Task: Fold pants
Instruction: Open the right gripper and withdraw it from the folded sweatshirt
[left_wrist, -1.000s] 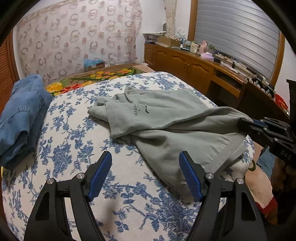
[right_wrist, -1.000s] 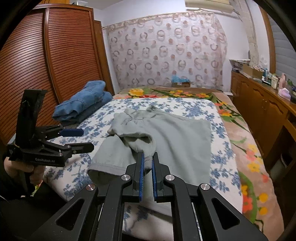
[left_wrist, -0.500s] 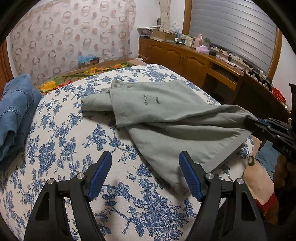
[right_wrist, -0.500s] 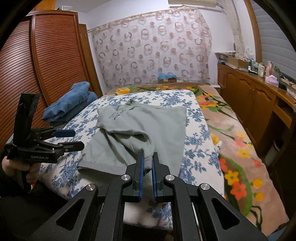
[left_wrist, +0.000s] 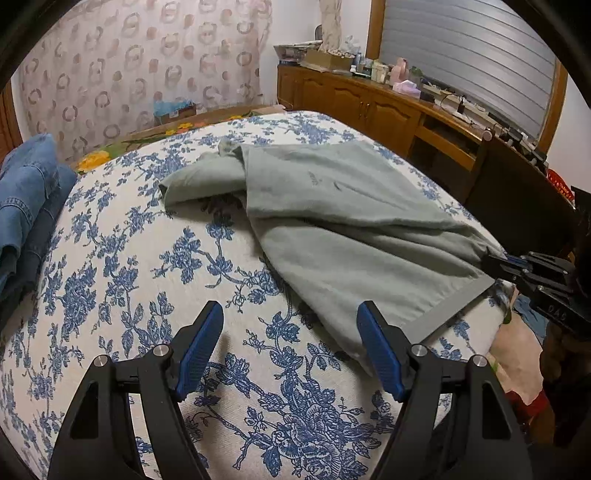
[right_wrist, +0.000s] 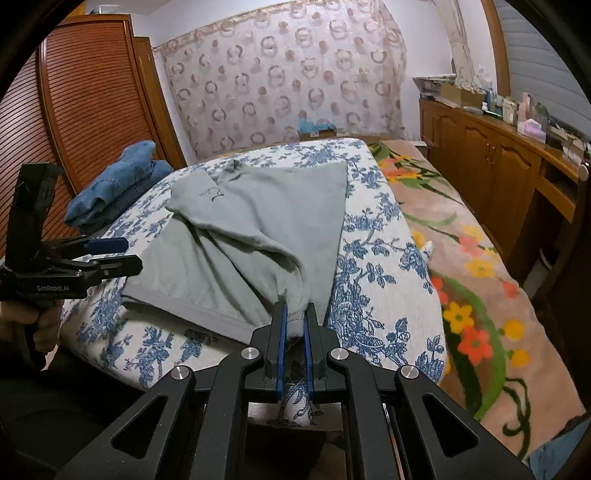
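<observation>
Grey-green pants (left_wrist: 347, 229) lie crumpled across a bed with a blue-flowered cover (left_wrist: 155, 258). My right gripper (right_wrist: 294, 314) is shut on a hem corner of the pants (right_wrist: 258, 225) at the bed's near edge; it also shows at the right of the left wrist view as the right gripper (left_wrist: 498, 260), pinching that corner. My left gripper (left_wrist: 290, 332) is open above the bedcover, with its right finger close to the pants' near hem and nothing between its pads. From the right wrist view the left gripper (right_wrist: 122, 254) hovers beside the pants' left hem.
Folded blue jeans (right_wrist: 114, 188) sit at the bed's far left by a wooden wardrobe (right_wrist: 85, 110). A flowered blanket (right_wrist: 469, 273) covers the bed's right part. A wooden cabinet (left_wrist: 369, 107) with cluttered top runs along the right wall. A person's hand (right_wrist: 33, 321) grips the left tool.
The left gripper has sunk closer to the bedcover and the pants' near hem. The right gripper stayed shut on the corner and rolled a little, stretching the cloth flatter.
</observation>
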